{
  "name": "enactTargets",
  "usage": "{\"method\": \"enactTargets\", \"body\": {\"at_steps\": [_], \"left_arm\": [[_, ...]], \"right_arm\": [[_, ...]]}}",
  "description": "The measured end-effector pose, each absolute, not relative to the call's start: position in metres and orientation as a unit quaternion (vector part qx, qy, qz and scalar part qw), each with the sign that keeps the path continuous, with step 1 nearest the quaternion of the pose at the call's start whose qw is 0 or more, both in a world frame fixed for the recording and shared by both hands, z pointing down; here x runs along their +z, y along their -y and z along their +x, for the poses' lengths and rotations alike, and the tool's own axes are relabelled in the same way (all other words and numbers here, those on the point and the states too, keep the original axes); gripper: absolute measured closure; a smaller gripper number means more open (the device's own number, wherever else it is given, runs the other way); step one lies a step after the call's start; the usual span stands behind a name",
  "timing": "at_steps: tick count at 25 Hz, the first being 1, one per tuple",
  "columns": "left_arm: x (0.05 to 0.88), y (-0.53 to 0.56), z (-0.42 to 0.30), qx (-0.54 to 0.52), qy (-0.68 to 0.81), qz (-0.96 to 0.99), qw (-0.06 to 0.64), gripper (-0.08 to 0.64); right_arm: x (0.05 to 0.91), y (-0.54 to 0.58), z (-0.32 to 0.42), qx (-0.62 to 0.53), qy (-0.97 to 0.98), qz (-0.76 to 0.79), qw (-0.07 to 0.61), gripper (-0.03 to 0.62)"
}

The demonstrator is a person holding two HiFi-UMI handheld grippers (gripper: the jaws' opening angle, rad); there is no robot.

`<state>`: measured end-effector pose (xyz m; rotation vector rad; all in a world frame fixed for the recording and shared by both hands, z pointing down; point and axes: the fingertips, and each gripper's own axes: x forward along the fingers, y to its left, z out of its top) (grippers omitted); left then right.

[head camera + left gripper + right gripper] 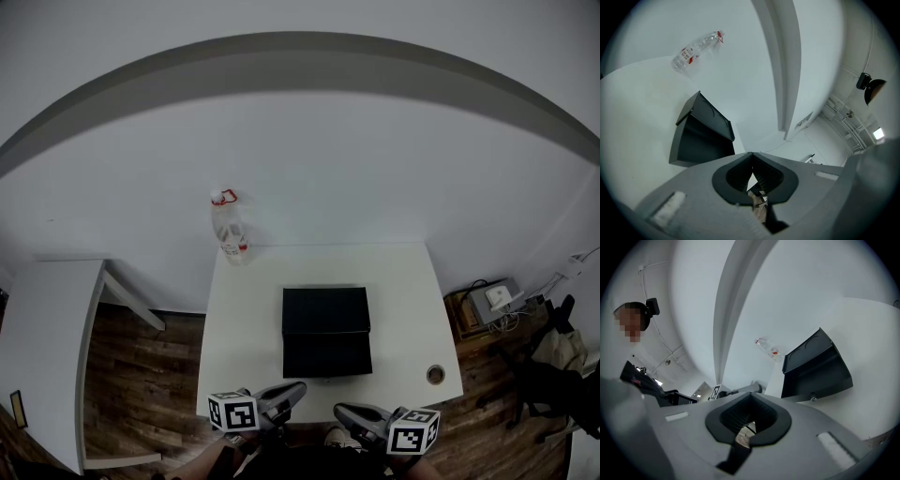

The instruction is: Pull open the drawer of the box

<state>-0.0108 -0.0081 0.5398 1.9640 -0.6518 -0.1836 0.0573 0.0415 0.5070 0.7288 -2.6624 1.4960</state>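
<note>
A black box [326, 333] stands in the middle of the white table [403, 281], its front face turned toward me. The right gripper view shows the box [815, 369] with a small knob [813, 398] low on that front. My left gripper [301, 386] hangs over the table's near edge, left of the box front, shut and empty. My right gripper [339, 409] sits just off the near edge, also shut with nothing in it. In the left gripper view the box [701, 133] lies ahead and to the left of the closed jaws of the left gripper [752, 154]. Neither gripper touches the box.
A clear plastic bottle [230, 230] with a red cap stands at the table's far left corner. A round grommet hole [435, 375] sits near the front right corner. A second white table [47, 328] stands at the left, and a bin with cables [492, 305] is on the floor at the right.
</note>
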Motion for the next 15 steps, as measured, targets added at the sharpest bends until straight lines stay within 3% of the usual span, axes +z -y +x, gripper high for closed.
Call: {"method": "enactTargets", "body": {"at_steps": [15], "left_arm": [[0.5410,0.0072,-0.0074,-0.083,0.266,0.809,0.517,0.557]], "right_arm": [[0.5088,-0.0419,0.0590,0.479,0.846,0.234,-0.002,0.588]]}}
